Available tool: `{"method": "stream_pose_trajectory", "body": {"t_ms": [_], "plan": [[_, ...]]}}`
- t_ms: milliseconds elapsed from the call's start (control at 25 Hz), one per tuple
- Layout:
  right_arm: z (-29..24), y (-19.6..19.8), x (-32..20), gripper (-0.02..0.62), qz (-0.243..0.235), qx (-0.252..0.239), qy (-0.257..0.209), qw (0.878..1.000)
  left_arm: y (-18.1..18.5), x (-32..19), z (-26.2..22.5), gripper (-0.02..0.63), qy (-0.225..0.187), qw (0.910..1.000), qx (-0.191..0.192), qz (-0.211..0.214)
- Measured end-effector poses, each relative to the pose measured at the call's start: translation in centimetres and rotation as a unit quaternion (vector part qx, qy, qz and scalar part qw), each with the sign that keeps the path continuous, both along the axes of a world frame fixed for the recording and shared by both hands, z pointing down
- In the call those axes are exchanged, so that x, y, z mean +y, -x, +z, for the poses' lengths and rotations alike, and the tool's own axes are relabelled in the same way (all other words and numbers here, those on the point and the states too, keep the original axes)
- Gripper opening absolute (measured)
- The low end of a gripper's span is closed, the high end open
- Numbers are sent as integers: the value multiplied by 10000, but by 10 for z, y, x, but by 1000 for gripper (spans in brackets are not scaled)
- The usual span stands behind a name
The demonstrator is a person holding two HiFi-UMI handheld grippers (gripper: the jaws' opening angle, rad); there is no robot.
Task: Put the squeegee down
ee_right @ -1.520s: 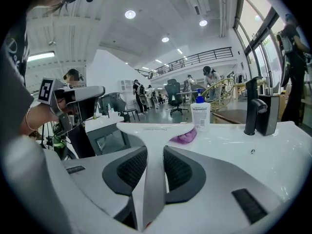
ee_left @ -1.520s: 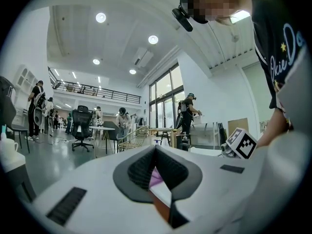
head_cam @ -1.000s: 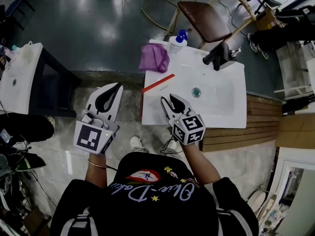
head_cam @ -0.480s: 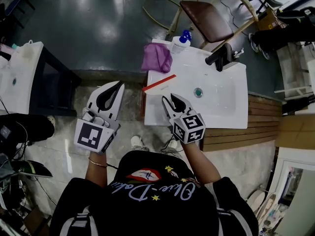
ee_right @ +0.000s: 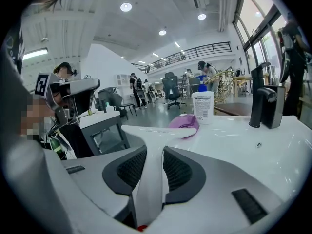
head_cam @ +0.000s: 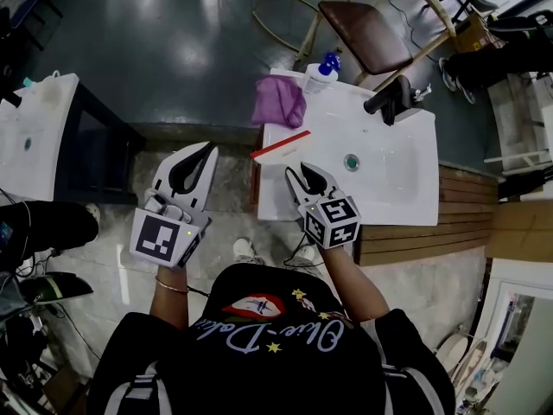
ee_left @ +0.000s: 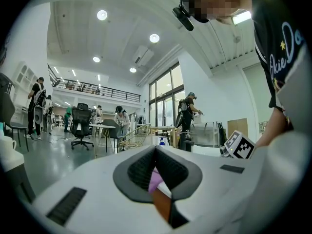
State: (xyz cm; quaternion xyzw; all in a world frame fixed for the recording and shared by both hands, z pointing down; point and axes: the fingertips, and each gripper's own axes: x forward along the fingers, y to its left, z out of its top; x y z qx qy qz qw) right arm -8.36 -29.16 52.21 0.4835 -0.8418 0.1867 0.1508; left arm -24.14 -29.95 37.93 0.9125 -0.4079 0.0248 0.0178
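One squeegee: white plastic T-shape with a red blade edge. It is in your right gripper, jaws clenched on the flat handle. The head sits over the front-left corner of the sink; I can't tell if it touches the top. Your right arm is bent in close and the gripper tilts slightly down toward the basin.

Your left gripper has its tips pinched together with nothing between them. It is held level off the sink's left side, over the floor.

On the sink top:
- One crumpled purple cloth at the back-left corner, near the blade.
- One white bottle with a blue pump, just beside the cloth.
- One black faucet, blocky.
- One round drain.

The sink is glossy white and rectangular. One brown-seated chair stands behind it. A second white sink is far left.
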Motion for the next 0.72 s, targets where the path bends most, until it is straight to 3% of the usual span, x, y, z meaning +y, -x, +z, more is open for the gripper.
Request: {"method": "stream_pose_trajectory", "body": {"t_ms": [720], "plan": [[7,-4,-6,124,146,-34,113,9998,1,3,1,-2,25,10000,-34,36]]}}
